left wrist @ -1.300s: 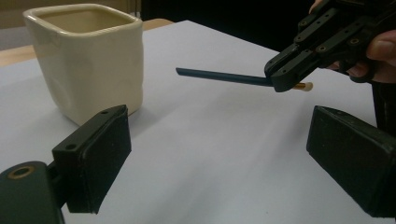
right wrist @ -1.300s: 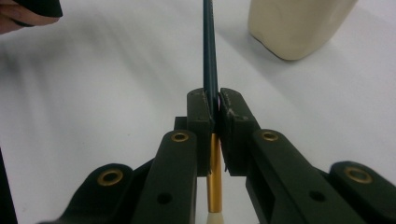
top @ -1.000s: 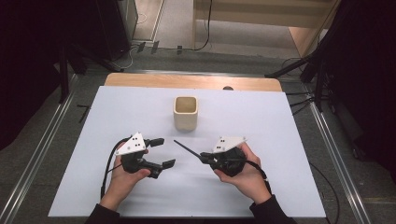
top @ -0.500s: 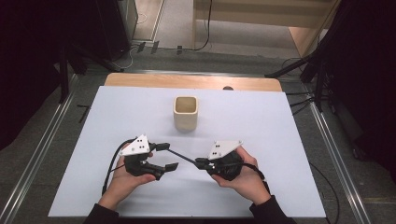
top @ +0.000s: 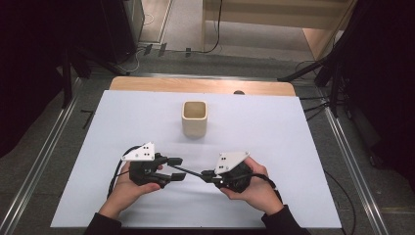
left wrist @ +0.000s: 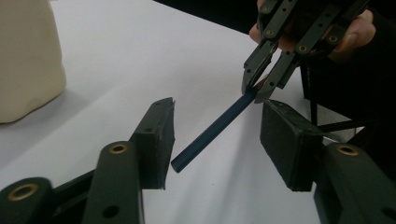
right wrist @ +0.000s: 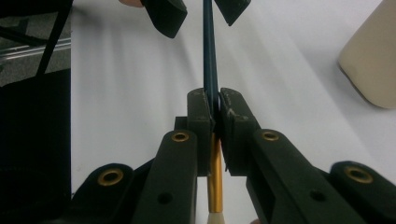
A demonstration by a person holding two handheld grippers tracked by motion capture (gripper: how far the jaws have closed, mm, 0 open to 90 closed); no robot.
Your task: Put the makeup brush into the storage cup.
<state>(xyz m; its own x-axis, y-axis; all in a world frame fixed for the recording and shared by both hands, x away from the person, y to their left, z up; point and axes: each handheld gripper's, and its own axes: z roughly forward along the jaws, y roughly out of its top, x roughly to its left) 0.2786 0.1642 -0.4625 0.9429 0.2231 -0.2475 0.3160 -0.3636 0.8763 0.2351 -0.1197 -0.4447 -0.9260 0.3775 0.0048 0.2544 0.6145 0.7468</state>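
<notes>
A paintbrush with a dark blue handle, a gold ferrule and pale bristles hangs level just above the white table. My right gripper is shut on it near the ferrule, as the right gripper view shows. The handle's free end reaches between the jaws of my left gripper, which stand open and apart from it in the left gripper view. A cream square cup stands upright farther back at the table's middle.
The white table top has a wooden strip along its far edge. Metal rails run down both sides. In the left gripper view the cup sits close at the left.
Both hands have drawn closer together and toward the front edge. The brush handle's end has come between the left gripper's open jaws.
</notes>
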